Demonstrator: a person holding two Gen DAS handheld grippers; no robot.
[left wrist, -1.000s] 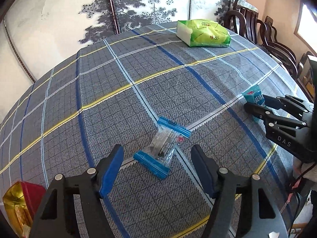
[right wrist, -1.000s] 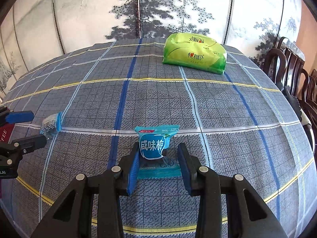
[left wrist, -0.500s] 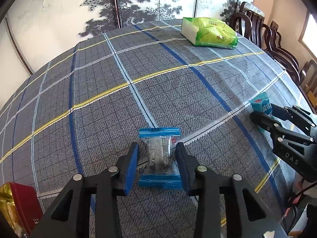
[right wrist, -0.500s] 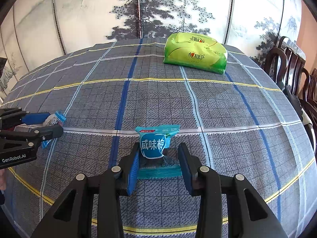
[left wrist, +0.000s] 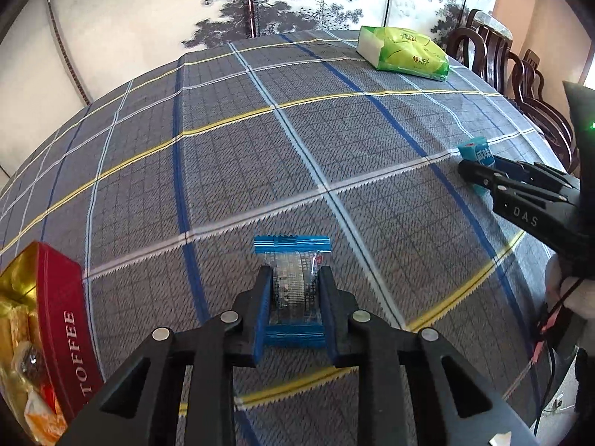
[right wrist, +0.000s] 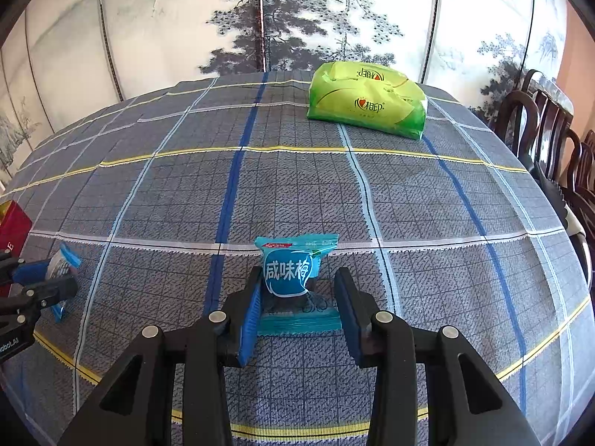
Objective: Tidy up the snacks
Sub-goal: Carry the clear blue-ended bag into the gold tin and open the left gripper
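Note:
A clear snack packet with blue ends [left wrist: 292, 249] is pinched between the blue pads of my left gripper [left wrist: 295, 278], which is shut on it low over the checked tablecloth [left wrist: 230, 156]. In the right wrist view that gripper [right wrist: 55, 278] and its packet [right wrist: 61, 264] show at the far left. My right gripper [right wrist: 299, 278] is shut on a teal snack packet [right wrist: 288, 269], whose printed end stands tilted up between the fingers. The left wrist view shows the right gripper [left wrist: 479, 174] with the teal packet [left wrist: 478, 152] at the right edge.
A red toffee tin [left wrist: 70, 319] with gold lining and several wrapped sweets sits at the lower left; its corner shows as a red tin [right wrist: 13, 219]. A green tissue pack [right wrist: 366, 104] lies at the table's far side. Dark wooden chairs [left wrist: 520, 74] stand on the right.
My left gripper closed from wide open onto the clear packet, squared up with it, and shifted toward the red tin, which now fills more of the view. The right gripper and teal packet stayed put.

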